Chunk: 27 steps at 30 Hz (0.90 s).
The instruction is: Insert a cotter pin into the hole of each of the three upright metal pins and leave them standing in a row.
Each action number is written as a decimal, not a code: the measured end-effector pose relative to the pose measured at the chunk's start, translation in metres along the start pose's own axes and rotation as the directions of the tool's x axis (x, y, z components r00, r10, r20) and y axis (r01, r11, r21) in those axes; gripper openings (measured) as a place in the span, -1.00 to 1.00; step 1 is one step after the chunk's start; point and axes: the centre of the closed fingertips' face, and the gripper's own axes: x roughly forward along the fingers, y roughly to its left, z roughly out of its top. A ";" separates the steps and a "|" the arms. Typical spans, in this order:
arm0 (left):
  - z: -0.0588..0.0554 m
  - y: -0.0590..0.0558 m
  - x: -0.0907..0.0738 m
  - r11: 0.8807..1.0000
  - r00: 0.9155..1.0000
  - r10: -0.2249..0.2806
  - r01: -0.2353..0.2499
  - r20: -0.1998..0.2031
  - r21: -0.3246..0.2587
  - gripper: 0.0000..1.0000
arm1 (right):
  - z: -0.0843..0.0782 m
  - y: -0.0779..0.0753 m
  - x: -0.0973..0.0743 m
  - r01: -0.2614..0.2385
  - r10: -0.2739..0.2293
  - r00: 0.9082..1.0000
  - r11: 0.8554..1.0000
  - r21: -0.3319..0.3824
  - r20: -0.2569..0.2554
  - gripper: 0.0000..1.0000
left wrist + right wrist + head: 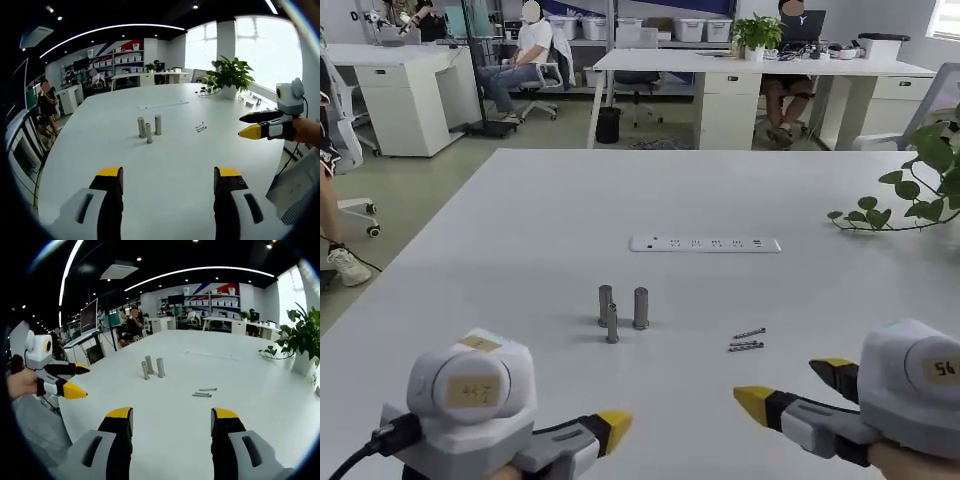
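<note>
Beyond my white tabletop (520,220), white desks (760,62) line the frame's top; a leafy plant (920,190) sits at far right.

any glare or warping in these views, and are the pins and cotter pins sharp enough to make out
Head view: even soft light, no warping; the three metal pins are sharp, the cotter pins small but distinct. Left gripper view: fisheye bows the table, and the window at upper right is blown out white. Right gripper view: same fisheye bowing, ceiling light strip curved into an arc.
</note>
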 end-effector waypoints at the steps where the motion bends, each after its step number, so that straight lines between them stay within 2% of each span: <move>1: 0.000 0.000 0.000 1.000 1.000 0.000 0.000 0.000 0.001 0.46 | 0.000 0.000 0.000 0.002 -0.002 1.000 1.000 0.002 -0.002 0.20; 18: -0.003 0.004 -0.002 1.000 1.000 0.012 -0.012 -0.006 -0.001 0.41 | 0.000 -0.001 -0.001 0.005 -0.005 1.000 1.000 -0.002 0.003 0.16; 27: -0.004 0.007 0.001 1.000 1.000 0.012 -0.012 -0.008 0.000 0.35 | 0.001 0.002 -0.002 0.002 -0.002 1.000 1.000 -0.009 0.008 0.13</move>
